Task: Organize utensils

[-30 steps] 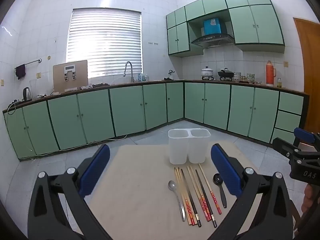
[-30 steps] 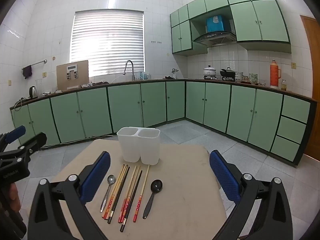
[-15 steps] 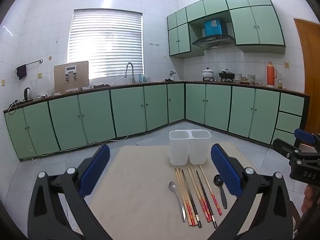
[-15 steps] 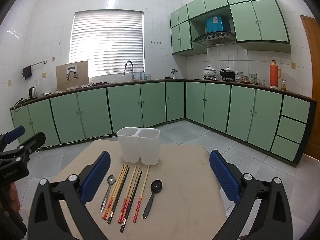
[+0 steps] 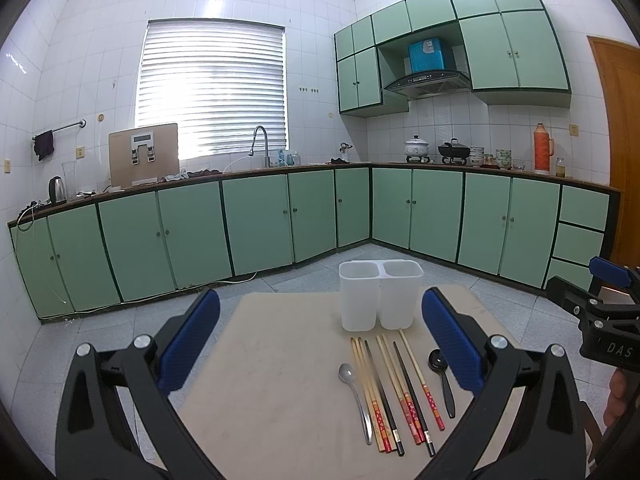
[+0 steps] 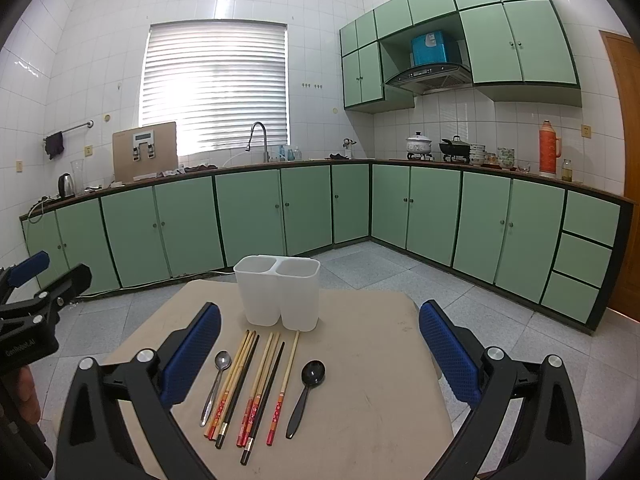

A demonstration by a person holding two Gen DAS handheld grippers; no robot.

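A white two-compartment utensil holder (image 5: 380, 294) (image 6: 278, 292) stands empty on a beige table (image 5: 272, 380) (image 6: 372, 380). In front of it lie a metal spoon (image 5: 354, 392) (image 6: 216, 384), several chopsticks (image 5: 396, 392) (image 6: 252, 388) and a black spoon (image 5: 442, 380) (image 6: 306, 392), side by side. My left gripper (image 5: 320, 332) is open and empty above the table, left of the utensils. My right gripper (image 6: 320, 340) is open and empty above the utensils. Each gripper shows at the edge of the other's view.
Green kitchen cabinets (image 5: 256, 224) line the far walls beyond a tiled floor (image 6: 400, 272). The counter carries a kettle (image 5: 57, 189), pots (image 6: 418, 145) and a red thermos (image 6: 549, 148). A wooden door (image 5: 618, 120) is at the right.
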